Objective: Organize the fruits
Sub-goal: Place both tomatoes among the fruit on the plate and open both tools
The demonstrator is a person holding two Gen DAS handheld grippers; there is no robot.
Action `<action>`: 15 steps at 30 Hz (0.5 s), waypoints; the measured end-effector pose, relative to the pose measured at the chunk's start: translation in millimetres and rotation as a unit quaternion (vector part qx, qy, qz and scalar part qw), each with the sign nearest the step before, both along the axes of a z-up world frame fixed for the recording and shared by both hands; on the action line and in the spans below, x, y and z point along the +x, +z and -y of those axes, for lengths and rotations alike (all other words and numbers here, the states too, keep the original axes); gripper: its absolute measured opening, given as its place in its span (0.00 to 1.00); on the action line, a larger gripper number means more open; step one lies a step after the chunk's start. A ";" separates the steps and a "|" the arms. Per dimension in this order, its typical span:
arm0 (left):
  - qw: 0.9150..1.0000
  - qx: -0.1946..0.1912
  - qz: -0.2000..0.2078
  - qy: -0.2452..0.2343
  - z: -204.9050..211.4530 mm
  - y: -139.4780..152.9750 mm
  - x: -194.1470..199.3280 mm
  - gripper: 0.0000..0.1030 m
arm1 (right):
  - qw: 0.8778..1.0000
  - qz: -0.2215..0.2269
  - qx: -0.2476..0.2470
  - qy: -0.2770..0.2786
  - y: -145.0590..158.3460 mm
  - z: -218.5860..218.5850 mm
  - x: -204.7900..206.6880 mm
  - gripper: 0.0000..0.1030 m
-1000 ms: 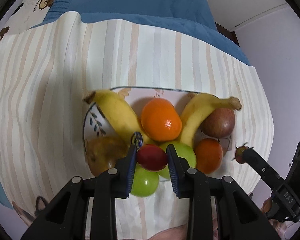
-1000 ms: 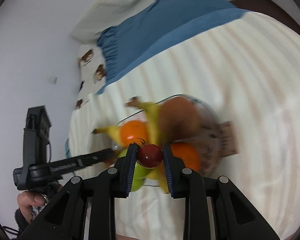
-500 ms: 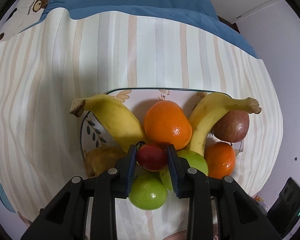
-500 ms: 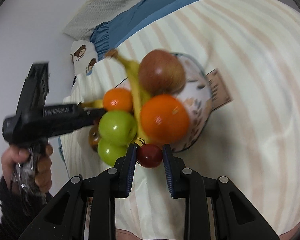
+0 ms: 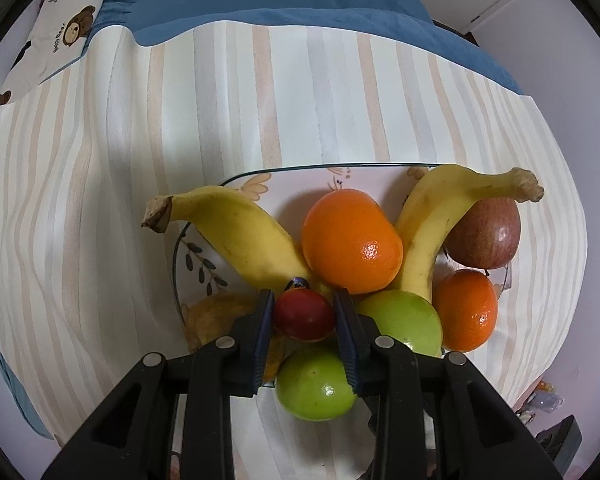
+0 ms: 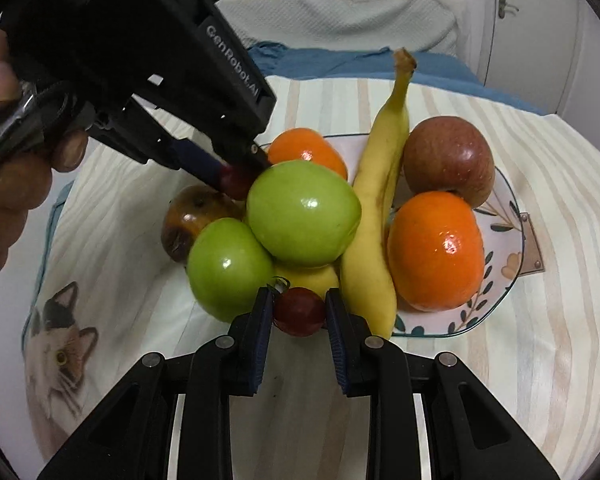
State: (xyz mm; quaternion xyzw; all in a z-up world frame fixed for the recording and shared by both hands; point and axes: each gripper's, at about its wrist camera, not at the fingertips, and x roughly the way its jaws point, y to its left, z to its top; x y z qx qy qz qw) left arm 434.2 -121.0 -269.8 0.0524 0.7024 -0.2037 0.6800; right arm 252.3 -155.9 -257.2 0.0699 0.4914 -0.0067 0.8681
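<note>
From the left wrist camera, a striped cloth (image 5: pixel 100 200) covers the table, and a bear-print pillow (image 5: pixel 66 12) is cut off at the top left corner. A patterned plate (image 5: pixel 196 256) carries most of the fruit. At its left edge lies a banana (image 5: pixel 236 236) with its stem pointing off the plate. Below it a brownish fruit (image 5: pixel 216 316) is largely hidden behind the left gripper (image 5: pixel 304 316), so its kind is hard to tell. That gripper's jaws are closed tight on a small red fruit (image 5: pixel 305 315), held above the middle of the pile. Behind it sits a large orange (image 5: pixel 352 240); below it, a green apple (image 5: pixel 316 384) is partly masked by the right finger. A second green apple (image 5: pixel 404 320), a second banana (image 5: pixel 444 224), a smaller orange (image 5: pixel 466 308) and a red apple (image 5: pixel 486 236) fill the right side, the apple half covered by the banana.

From the right wrist camera, a hand (image 6: pixel 8 176) at the left edge grips the other tool, whose black body blocks the upper left. A cat print (image 6: pixel 60 344) shows on the cloth. The right gripper (image 6: pixel 299 312) is clamped on a second small red fruit (image 6: pixel 299 312), just beside the nearer green apple and touching or almost touching the cloth at the plate's near edge; which, I cannot tell.
</note>
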 end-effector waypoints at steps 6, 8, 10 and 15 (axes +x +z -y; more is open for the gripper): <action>1.000 0.000 -0.008 0.001 0.4 -1.7 0.5 0.28 | 1.000 0.016 -0.010 -0.003 -7.1 2.6 2.8 0.29; 1.000 0.001 -0.011 0.002 -1.1 -2.2 2.0 0.28 | 1.000 0.021 -0.009 -0.004 -9.8 0.5 0.4 0.29; 1.000 0.003 -0.011 0.002 -1.5 -2.1 3.4 0.29 | 1.000 0.024 -0.008 -0.006 -14.0 3.6 -0.1 0.30; 1.000 0.014 0.003 -0.007 0.4 4.2 4.8 0.36 | 1.000 0.027 -0.006 -0.009 -9.2 0.9 -5.2 0.32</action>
